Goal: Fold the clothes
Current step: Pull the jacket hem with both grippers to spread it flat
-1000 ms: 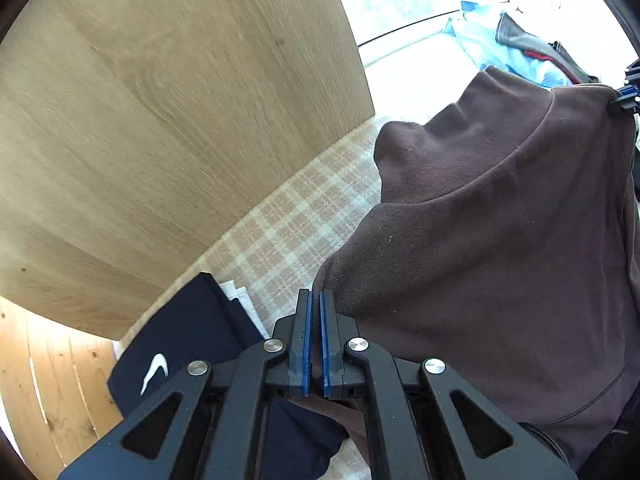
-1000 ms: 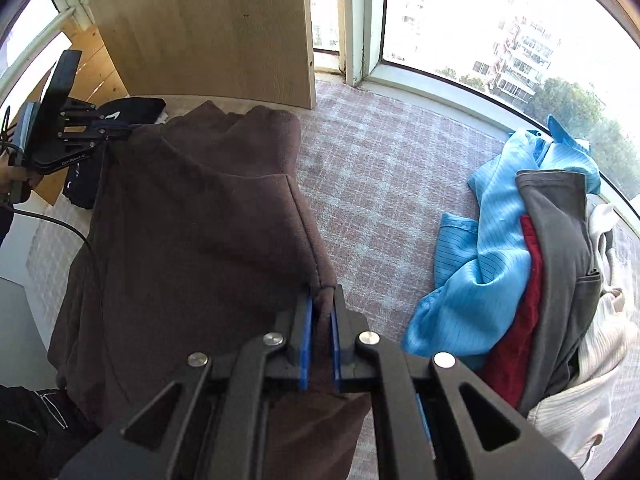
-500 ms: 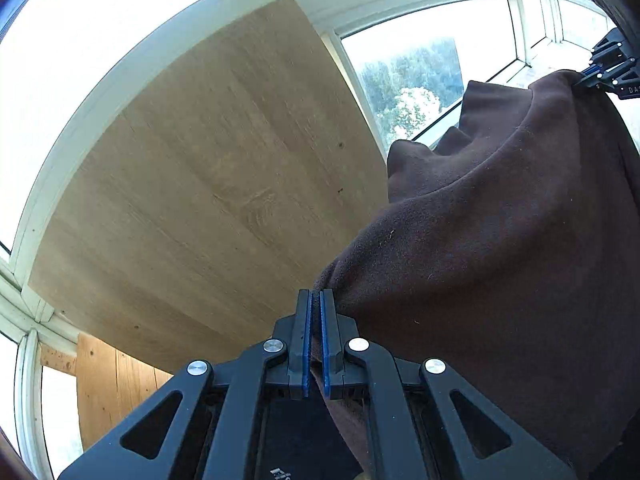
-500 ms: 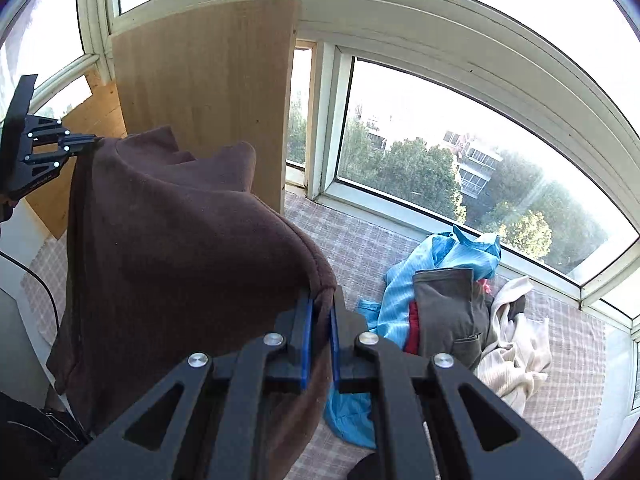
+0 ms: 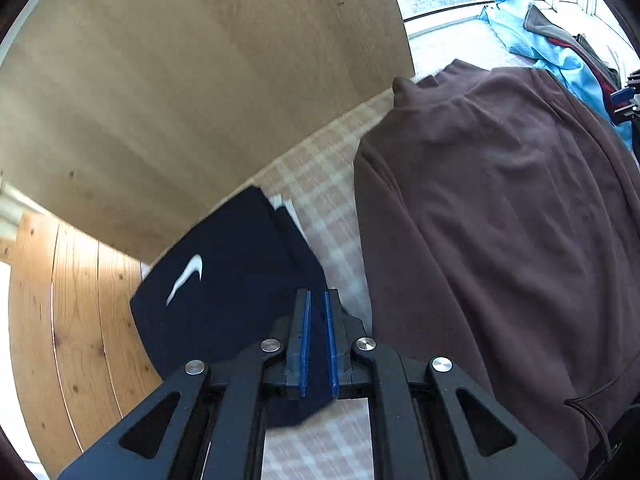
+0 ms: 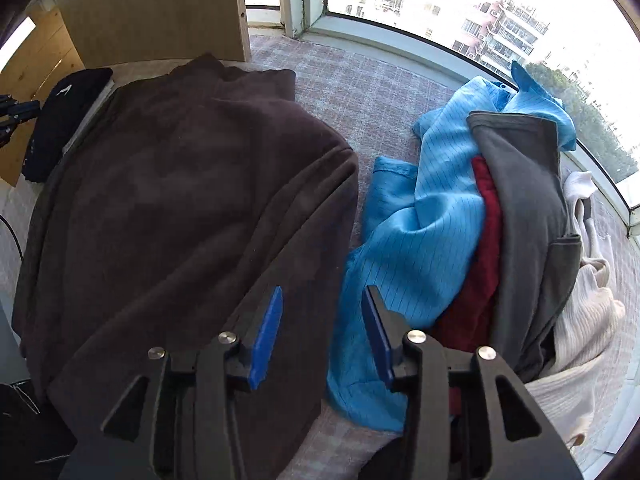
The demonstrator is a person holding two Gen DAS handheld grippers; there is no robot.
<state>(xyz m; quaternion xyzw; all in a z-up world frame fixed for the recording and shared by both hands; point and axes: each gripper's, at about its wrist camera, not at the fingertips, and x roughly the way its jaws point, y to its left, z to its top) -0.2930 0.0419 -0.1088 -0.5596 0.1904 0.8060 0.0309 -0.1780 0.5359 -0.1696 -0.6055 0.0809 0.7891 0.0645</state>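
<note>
A brown fleece garment (image 6: 180,200) lies spread flat on the checked cloth surface (image 6: 360,92). In the left wrist view this brown garment (image 5: 500,220) fills the right side. My left gripper (image 5: 316,294) sits off its left edge, jaws opening by a narrow gap, pads pressing nothing; a folded navy garment (image 5: 224,280) with a white logo lies below it. My right gripper (image 6: 324,292) hangs over the brown garment's right edge, jaws opening wide, with the cloth lying loose beneath them. The left gripper (image 6: 12,114) shows at the far left.
A heap of clothes lies to the right: a light blue shirt (image 6: 432,208), a grey garment (image 6: 528,200), a red one (image 6: 486,240) and a cream knit (image 6: 588,300). A wooden board (image 5: 180,80) stands behind the navy garment. A curved window frame (image 6: 400,44) borders the far side.
The brown garment, held up in the air between both grippers, has come down flat on the surface. Both grippers have let go of it; the right one's jaws have spread wide.
</note>
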